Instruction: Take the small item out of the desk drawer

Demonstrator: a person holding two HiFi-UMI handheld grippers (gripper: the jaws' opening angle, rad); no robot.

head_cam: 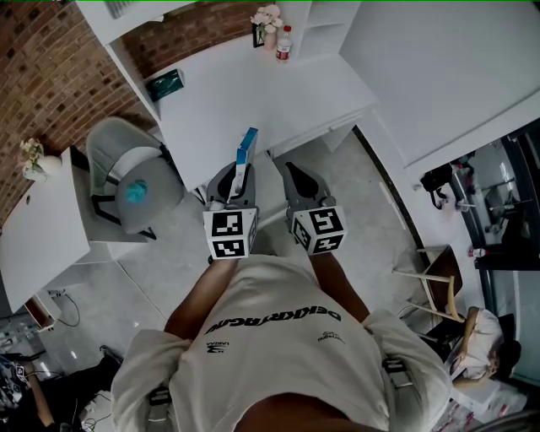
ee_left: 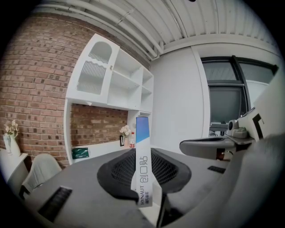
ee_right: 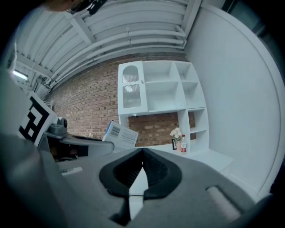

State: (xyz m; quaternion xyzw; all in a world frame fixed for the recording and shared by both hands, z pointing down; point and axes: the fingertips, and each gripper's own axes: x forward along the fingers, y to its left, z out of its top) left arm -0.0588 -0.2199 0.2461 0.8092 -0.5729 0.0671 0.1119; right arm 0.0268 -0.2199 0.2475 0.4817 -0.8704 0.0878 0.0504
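A small slim box (head_cam: 245, 153), white with a blue top, stands upright between the jaws of my left gripper (head_cam: 239, 177), which is shut on it. In the left gripper view the box (ee_left: 143, 169) rises from between the dark pads of that gripper (ee_left: 143, 156). It is held in the air in front of the white desk (head_cam: 253, 93). My right gripper (head_cam: 293, 173) hangs beside it, shut with nothing in it; its tips meet in the right gripper view (ee_right: 142, 150), where the box (ee_right: 121, 136) shows at the left. I cannot make out a drawer.
A grey chair (head_cam: 135, 181) stands left of the desk. On the desk lie a green packet (head_cam: 166, 84), flowers (head_cam: 267, 18) and a small bottle (head_cam: 283, 44). A white side table (head_cam: 42, 224) is at the left, a wooden chair (head_cam: 439, 278) at the right.
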